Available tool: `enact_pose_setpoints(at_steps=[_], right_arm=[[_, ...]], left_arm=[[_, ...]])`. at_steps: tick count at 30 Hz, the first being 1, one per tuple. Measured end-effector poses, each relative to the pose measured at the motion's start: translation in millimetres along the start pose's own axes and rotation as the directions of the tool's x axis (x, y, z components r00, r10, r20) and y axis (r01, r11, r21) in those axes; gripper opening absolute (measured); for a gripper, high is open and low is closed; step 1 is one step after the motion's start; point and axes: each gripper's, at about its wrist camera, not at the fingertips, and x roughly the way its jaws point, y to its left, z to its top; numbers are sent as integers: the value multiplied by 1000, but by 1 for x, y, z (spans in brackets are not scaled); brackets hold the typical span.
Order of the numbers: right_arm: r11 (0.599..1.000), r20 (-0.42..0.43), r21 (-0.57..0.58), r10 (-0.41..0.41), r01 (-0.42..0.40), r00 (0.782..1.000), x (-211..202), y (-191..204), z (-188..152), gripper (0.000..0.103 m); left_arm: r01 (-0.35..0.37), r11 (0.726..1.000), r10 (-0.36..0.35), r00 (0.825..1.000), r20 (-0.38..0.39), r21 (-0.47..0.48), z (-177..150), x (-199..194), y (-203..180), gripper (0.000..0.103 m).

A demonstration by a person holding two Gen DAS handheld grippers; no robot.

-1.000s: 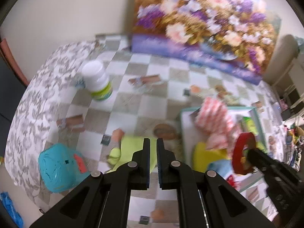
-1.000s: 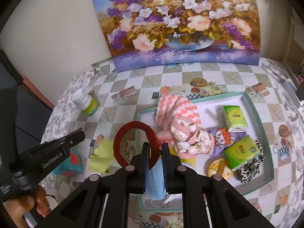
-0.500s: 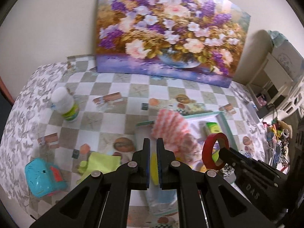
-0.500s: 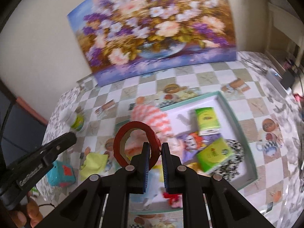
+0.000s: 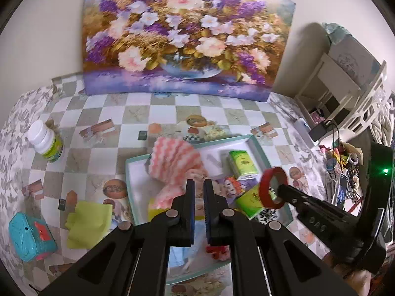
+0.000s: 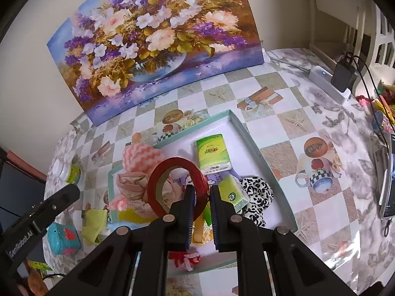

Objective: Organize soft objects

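Observation:
My right gripper is shut on a red tape ring and holds it above the teal-rimmed tray; the ring also shows in the left wrist view. My left gripper is shut and empty, above the tray's near left part. In the tray lie a pink-and-white zigzag cloth, two green tissue packs, a leopard-print scrunchie and a peach cloth. A yellow-green cloth lies on the table left of the tray.
A white pill bottle and a teal toy box stand on the checked tablecloth at the left. A flower painting leans on the wall behind. A power strip with a plug lies at the right edge.
Both grippers have risen and swung right over the tray. The right gripper still holds the red ring. The left stays shut and empty.

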Motion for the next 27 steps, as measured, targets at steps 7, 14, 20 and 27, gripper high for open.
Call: enact_pose_setpoints(at_steps=[7,14,20,27], right_arm=[[999,-44,-40,-22,21,999,10,11,-8,13],[998,-44,-65,8,-11,999,9,30,-12,13],[996,-52,-84,-11,7,999,12,36,-13,13],[996,-54,-90,-1,-4,999,13,40,-13,13]], left_arm=[[-102,988,92,992,-88,-114,-15,7,75,6],[-237,946,191,959,-209,-220,-38,29,143,40],[-319,933,245,901,-357,-166,-58,75,152,44],[-475,879,415,809,-417,-46,-77,94,158,75]])
